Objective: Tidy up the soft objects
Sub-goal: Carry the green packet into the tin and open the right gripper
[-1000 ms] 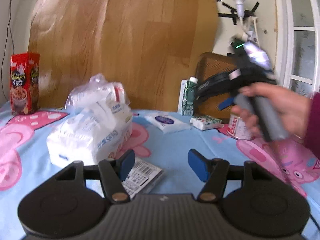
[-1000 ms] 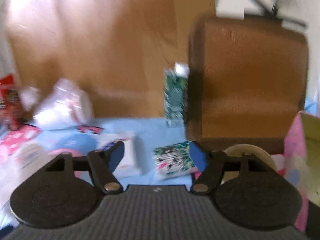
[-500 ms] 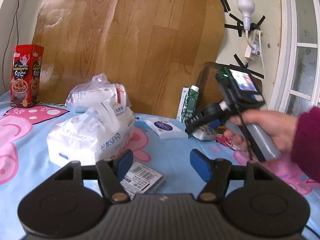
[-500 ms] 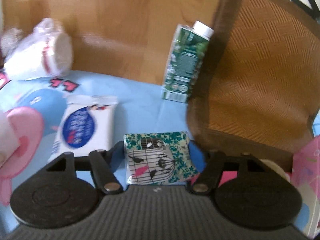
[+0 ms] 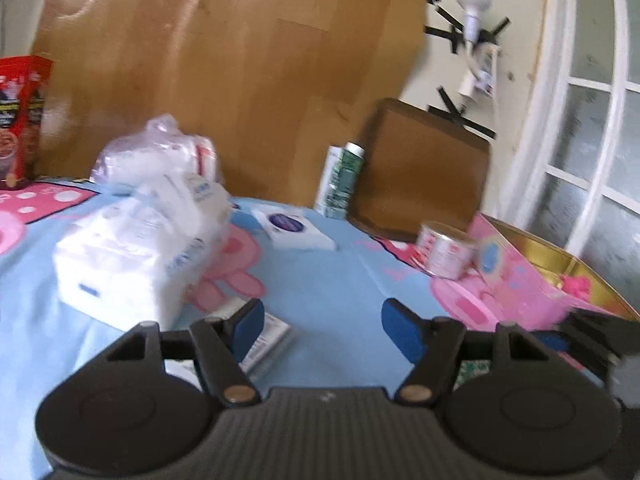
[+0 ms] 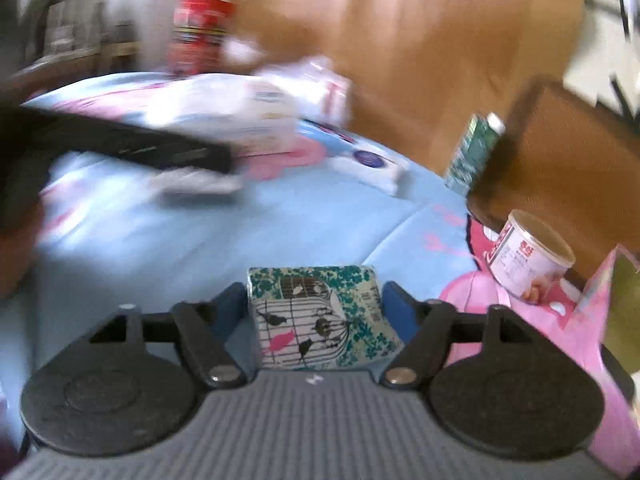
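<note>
Broadly, a blue cartoon-printed cloth (image 5: pixel 328 280) is covering the whole work surface, and a wood-grain board (image 5: pixel 240 80) is leaning behind it at twelve o'clock in the left wrist view. Next in size, a pink tin box (image 5: pixel 532 276) with a gold inside is sitting open at three o'clock, and a large white tissue bundle (image 5: pixel 136 248) is lying at nine o'clock with a clear bag of white rolls (image 5: pixel 156 156) just behind it. A brown woven panel (image 5: pixel 424 168) is standing at one o'clock, with a green carton (image 5: pixel 340 184) upright just beside its left edge. A red box (image 5: pixel 20 116) is standing at ten o'clock, far from the rest. A flat white wipes pack (image 5: pixel 296 228) is lying near the centre, and a small tin can (image 5: pixel 444 252) is lying tilted against the pink box. The left gripper (image 5: pixel 322 326) is hovering over the cloth with its blue pads spread wide and nothing between them, a barcoded packet (image 5: pixel 264 340) lying just under its left finger. The right gripper (image 6: pixel 316 312) is clamping a small bird-cage-print tissue pack (image 6: pixel 320 320) between both pads, at six o'clock in its own view, lifted above the cloth near the pink box; that view is blurred.
</note>
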`<state>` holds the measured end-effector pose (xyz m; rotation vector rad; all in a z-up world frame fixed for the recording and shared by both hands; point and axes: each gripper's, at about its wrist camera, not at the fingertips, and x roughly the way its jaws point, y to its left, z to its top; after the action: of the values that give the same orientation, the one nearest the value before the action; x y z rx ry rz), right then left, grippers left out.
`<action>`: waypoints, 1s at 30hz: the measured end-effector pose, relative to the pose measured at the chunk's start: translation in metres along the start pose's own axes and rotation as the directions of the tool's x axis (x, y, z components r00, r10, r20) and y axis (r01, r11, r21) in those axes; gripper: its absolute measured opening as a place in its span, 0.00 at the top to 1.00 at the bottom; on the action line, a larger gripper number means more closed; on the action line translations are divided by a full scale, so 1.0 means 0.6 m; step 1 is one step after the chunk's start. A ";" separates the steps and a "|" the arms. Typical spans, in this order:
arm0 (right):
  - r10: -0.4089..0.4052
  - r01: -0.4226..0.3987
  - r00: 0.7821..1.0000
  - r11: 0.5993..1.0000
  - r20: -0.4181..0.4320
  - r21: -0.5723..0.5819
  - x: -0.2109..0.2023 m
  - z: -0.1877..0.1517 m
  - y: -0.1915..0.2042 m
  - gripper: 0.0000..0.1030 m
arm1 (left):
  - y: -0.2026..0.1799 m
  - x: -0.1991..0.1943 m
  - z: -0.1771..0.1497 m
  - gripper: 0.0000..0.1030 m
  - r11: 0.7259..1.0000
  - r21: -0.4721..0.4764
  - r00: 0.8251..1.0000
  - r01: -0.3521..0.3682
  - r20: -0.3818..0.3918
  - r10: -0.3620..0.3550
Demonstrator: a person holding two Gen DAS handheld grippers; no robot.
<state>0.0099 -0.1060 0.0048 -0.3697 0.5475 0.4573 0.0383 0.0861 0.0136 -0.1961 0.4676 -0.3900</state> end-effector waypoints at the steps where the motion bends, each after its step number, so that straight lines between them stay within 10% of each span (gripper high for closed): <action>1: -0.017 0.017 0.999 1.000 0.032 -0.003 -0.022 -0.015 0.010 0.11 | -0.006 -0.003 -0.002 0.35 1.000 -0.002 1.000 0.010 -0.003 -0.010; 9: -0.004 -0.010 0.998 0.977 0.068 0.211 -0.058 -0.071 0.008 0.11 | -0.090 0.006 -0.020 0.37 0.985 -0.030 0.974 0.167 -0.151 -0.170; 13: 0.018 -0.034 0.998 0.967 0.067 0.251 -0.047 -0.067 0.014 0.34 | -0.127 0.036 -0.041 0.58 0.983 -0.019 0.945 0.180 -0.273 -0.178; 19: -0.029 -0.009 0.993 0.946 0.113 0.324 -0.057 -0.069 -0.005 0.48 | -0.183 0.030 -0.013 0.59 0.980 0.032 0.959 0.198 -0.212 -0.187; 30: -0.392 0.276 0.891 0.867 0.229 0.414 -0.165 -0.094 -0.125 0.47 | -0.410 0.128 0.054 0.57 0.893 0.220 0.916 0.392 -0.180 -0.358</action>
<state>-0.0502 -0.2253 0.0327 -0.0201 0.2453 0.0573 0.0384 -0.1656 0.0780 -0.0099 0.5092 -0.8437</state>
